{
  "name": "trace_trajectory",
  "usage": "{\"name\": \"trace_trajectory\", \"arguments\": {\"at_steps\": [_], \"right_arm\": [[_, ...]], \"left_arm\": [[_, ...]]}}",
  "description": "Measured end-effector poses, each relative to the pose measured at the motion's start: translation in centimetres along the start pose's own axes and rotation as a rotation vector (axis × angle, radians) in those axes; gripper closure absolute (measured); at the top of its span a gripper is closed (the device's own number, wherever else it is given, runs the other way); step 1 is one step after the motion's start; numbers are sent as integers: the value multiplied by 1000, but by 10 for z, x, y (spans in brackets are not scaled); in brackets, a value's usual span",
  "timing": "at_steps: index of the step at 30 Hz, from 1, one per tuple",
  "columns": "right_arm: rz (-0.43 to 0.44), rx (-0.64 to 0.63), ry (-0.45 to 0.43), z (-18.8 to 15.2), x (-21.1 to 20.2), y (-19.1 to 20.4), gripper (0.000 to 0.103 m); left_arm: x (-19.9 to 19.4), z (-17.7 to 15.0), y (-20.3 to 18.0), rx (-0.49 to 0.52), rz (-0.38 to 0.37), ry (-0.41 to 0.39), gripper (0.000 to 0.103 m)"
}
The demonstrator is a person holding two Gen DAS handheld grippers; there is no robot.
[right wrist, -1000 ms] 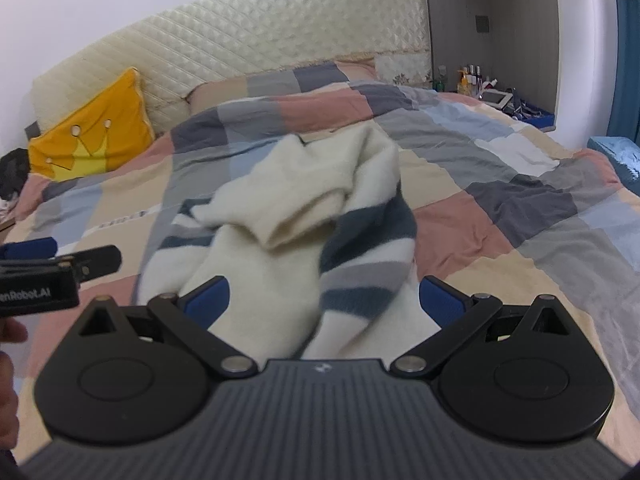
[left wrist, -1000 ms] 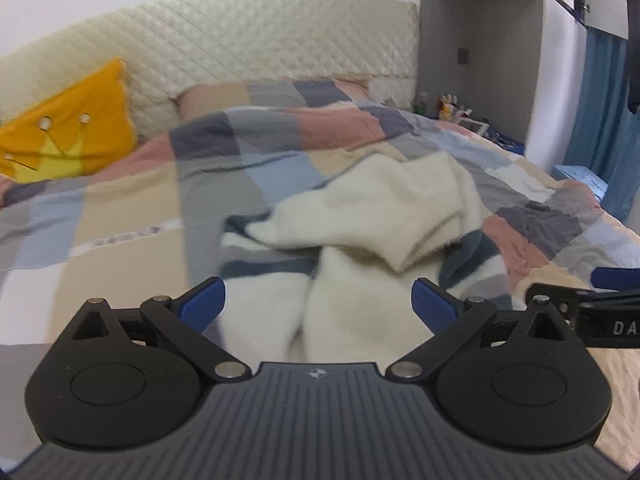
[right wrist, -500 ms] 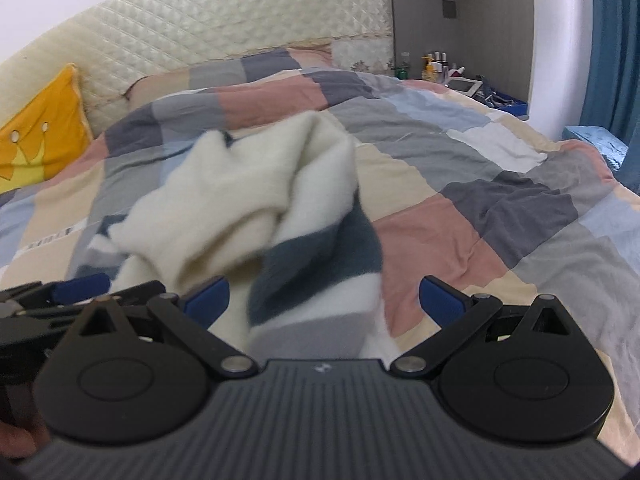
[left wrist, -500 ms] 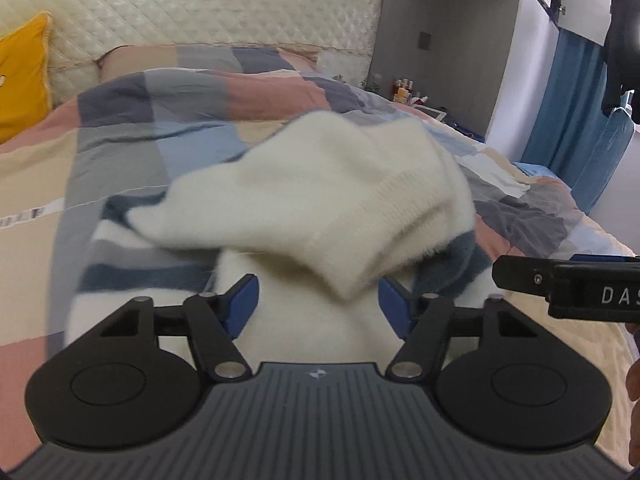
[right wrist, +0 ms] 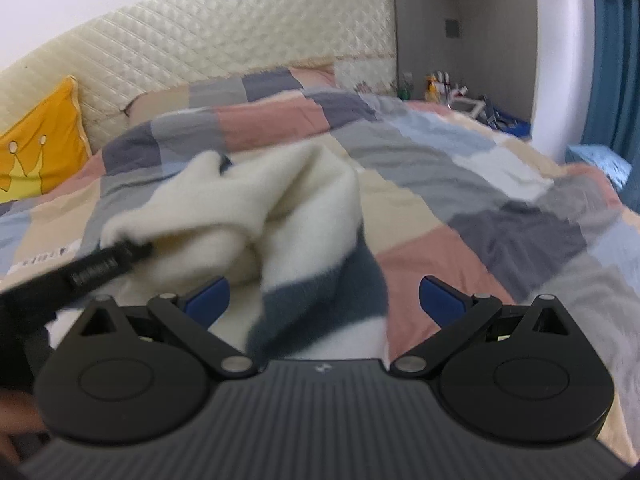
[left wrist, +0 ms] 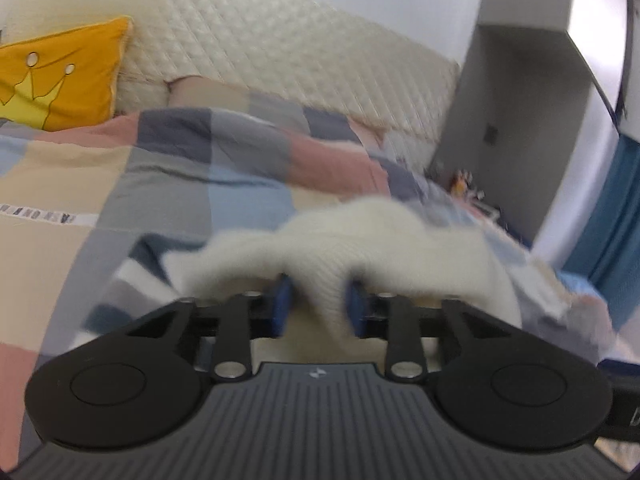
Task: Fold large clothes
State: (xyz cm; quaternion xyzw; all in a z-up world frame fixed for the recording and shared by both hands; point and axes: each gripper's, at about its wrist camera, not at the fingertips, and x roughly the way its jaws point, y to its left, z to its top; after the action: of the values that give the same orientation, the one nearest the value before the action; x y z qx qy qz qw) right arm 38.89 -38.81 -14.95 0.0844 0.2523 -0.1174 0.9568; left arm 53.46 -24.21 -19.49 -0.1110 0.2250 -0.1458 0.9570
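Observation:
A cream knitted sweater [left wrist: 400, 240] with dark blue and grey stripes lies crumpled on the bed. My left gripper [left wrist: 318, 306] is at its near edge, jaws closing, with a fold of cream knit filling the gap between the blue pads [left wrist: 282, 304]. In the right wrist view the sweater [right wrist: 280, 200] is heaped in the middle, and its striped part [right wrist: 320, 292] runs down between the wide-open fingers of my right gripper [right wrist: 324, 300], whose pads stand clear of it. A black finger of the left gripper [right wrist: 108, 266] reaches into the cream pile from the left.
The patchwork duvet [right wrist: 500, 208] covers the whole bed. A yellow crown cushion [left wrist: 52, 80] leans on the quilted headboard [right wrist: 240, 40] at the back left. A bedside niche with bottles [right wrist: 440, 84] and a blue curtain [right wrist: 616, 80] are to the right.
The left gripper came forward and down onto the sweater and its jaws went from wide apart to narrow around a cream fold. The right gripper moved closer to the striped part, still wide.

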Motion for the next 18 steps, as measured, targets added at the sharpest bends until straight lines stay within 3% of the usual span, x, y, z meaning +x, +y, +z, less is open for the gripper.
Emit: {"name": "trace_trajectory", "arguments": {"at_steps": [1, 2, 13, 18], "right_arm": [[9, -1, -3, 3, 1, 3, 0], [25, 1, -8, 7, 2, 6, 0], [160, 8, -58, 33, -3, 60, 0], [211, 37, -62, 31, -12, 76, 0]], "left_arm": [[-1, 6, 3, -15, -1, -8, 88], [-4, 13, 6, -28, -5, -15, 89], [-76, 74, 38, -83, -76, -59, 92], [-119, 94, 31, -29, -97, -96, 92]]}}
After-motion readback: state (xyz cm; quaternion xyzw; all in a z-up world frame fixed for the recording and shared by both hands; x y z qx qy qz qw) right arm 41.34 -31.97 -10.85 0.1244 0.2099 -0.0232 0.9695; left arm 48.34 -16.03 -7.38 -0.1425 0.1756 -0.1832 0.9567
